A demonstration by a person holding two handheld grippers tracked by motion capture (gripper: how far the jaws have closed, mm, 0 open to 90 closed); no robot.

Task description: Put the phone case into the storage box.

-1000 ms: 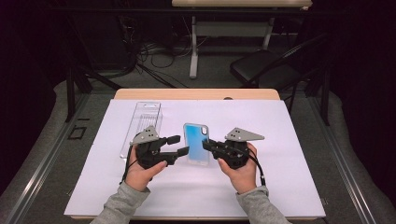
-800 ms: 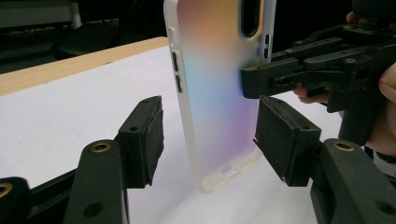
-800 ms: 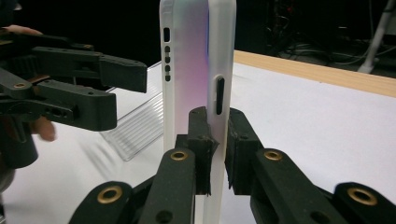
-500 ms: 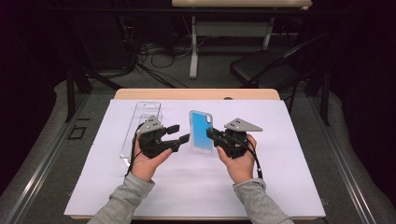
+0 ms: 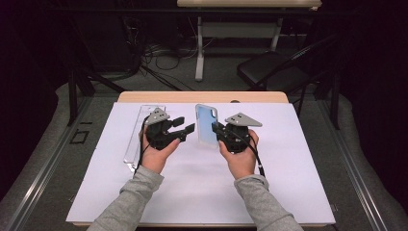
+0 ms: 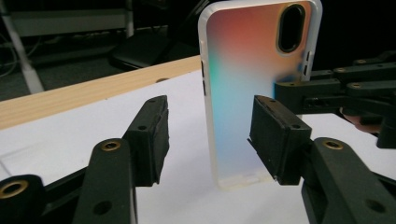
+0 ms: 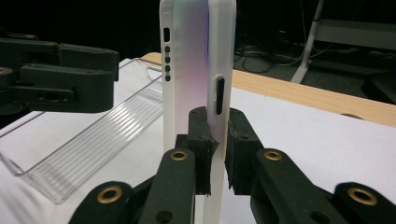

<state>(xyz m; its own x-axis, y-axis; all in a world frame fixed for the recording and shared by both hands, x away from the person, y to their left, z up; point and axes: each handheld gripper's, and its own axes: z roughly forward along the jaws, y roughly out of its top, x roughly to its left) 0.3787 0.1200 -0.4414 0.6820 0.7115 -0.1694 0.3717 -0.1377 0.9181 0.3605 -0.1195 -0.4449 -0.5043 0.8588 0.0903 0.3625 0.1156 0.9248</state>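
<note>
Phone case [image 5: 207,126] now stands upright above the white sheet [image 5: 288,168] on the desk [image 5: 202,97], lifted from lying flat a second ago; right tool [image 5: 215,129] clenched on its side edge, both hands shifted toward the far edge. Left tool [image 5: 185,127] unclenched, jaws have just been closing, case lies between its pads [image 6: 275,135] untouched. Clear tray [image 5: 137,139] unmoved at left
</note>
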